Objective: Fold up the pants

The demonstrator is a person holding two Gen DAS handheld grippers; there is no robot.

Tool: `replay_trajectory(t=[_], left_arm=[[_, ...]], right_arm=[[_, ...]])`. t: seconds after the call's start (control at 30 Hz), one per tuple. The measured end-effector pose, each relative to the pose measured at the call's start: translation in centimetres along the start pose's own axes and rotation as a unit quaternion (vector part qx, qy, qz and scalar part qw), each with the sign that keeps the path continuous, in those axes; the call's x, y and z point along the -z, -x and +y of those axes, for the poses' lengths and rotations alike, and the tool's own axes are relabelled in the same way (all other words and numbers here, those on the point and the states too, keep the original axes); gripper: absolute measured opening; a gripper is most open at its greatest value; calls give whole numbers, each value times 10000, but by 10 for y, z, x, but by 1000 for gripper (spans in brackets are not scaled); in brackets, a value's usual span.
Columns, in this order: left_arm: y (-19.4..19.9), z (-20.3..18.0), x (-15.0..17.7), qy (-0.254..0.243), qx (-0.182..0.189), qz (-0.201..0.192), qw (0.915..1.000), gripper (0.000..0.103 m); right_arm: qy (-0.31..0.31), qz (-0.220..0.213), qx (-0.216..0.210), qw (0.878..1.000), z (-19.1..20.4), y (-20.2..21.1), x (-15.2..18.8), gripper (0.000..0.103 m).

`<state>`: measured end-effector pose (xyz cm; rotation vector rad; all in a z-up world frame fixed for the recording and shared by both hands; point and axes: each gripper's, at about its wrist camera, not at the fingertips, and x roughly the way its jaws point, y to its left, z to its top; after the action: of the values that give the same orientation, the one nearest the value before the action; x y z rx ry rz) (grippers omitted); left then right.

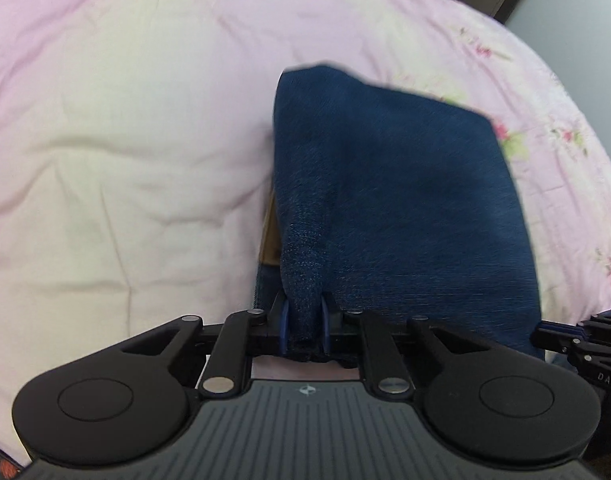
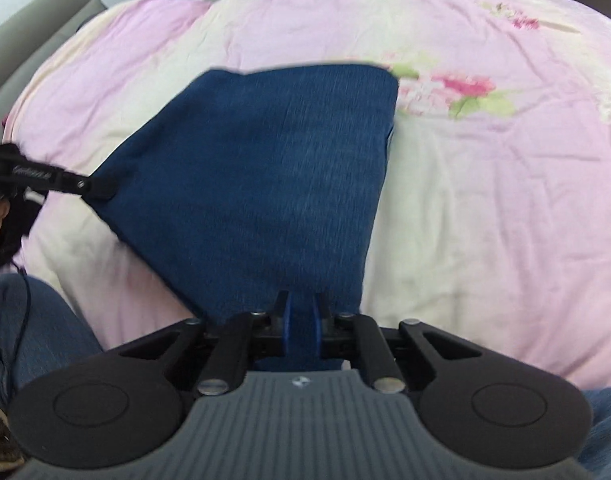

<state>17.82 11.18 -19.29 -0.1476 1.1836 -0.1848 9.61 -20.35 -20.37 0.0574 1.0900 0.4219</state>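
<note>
On bedspread [image 2: 485,208]: folded blue pants [image 2: 265,184].

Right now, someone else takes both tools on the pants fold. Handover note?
Left tool: shut on a bunched near corner of the blue pants.
Right tool: shut on the other near corner of the same cloth.
Pants: already folded to a compact panel, near edge held between the two tools, far end lying on the pink floral quilt.
Done: the earlier folds, judging by the panel's shape; both corners gripped.
Left: probably carry the held edge over to the far end, lay it flat, release, smooth. The frames are blurred, so check the grips first.
</note>
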Motion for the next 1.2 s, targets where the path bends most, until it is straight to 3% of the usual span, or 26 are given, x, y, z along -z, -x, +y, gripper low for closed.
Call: replay_trajectory(t=[0.13, 0.23, 0.3, 0.43, 0.57, 0.7, 0.83, 0.97, 1.07, 1.2], left_arm=[[-24, 6, 1, 34, -68, 330, 9994, 23], [-29, 7, 0, -100, -155, 452, 9988, 32], [-25, 4, -1, -248, -274, 500, 9981, 41], [1, -10, -3, -740, -631, 491, 9941, 43], [34, -26, -10, -1158, -942, 143, 9887, 38], [50, -30, -31, -974, -237, -513, 9936, 30], [26, -36, -45, -669, -201, -813, 9942, 20], [-10, -20, -51, -243, -387, -595, 9972, 13], [-33, -7, -51, -160, -565, -361, 9976, 12], [-31, -4, -55, -217, -574, -286, 9977, 9]], right_arm=[[39, 171, 207, 9996, 1, -27, 11, 0], [324, 233, 375, 9985, 5, -42, 16, 0], [343, 258, 410, 9982, 5, -45, 16, 0], [266, 235, 346, 9988, 1, -29, 12, 0], [196, 133, 265, 9994, -6, -5, 7, 3], [154, -311, 296, 9990, -13, 7, -16, 3], [189, -596, 458, 9970, -16, -2, -47, 3], [113, -662, 470, 9966, -24, -20, -68, 3], [94, -373, 478, 9981, -24, -46, -70, 2], [340, -257, 463, 9980, -25, -58, -71, 2]])
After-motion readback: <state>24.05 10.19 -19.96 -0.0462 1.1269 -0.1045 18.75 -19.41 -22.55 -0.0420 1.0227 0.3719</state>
